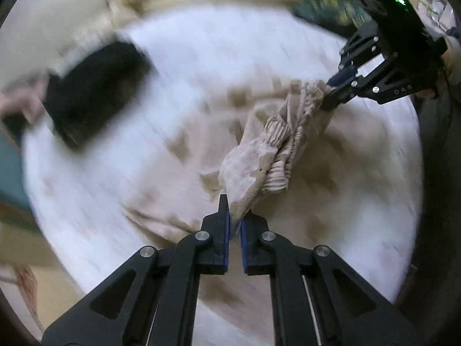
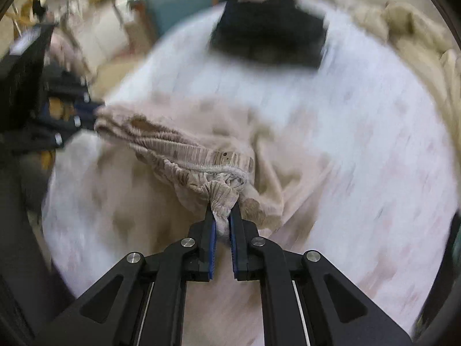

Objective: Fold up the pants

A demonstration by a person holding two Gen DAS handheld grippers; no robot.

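In the left wrist view, your left hand-held gripper [image 1: 234,216] is pinching one end of the pants [image 1: 259,158] at the elastic waistband, jaws nearly closed on the cloth, while your right hand-held gripper [image 1: 335,95] is clamping the other end further off; you are likely holding both corners so the waistband stretches taut and the legs hang straight over the white surface [image 1: 187,57]. In the right wrist view, the right hand-held gripper [image 2: 222,216] is squeezing a bunched fold of waistband right at its fingertips, and the pants [image 2: 187,150] are running off to the left hand-held gripper [image 2: 89,112], the rest draping below near a black folded garment [image 2: 268,37]
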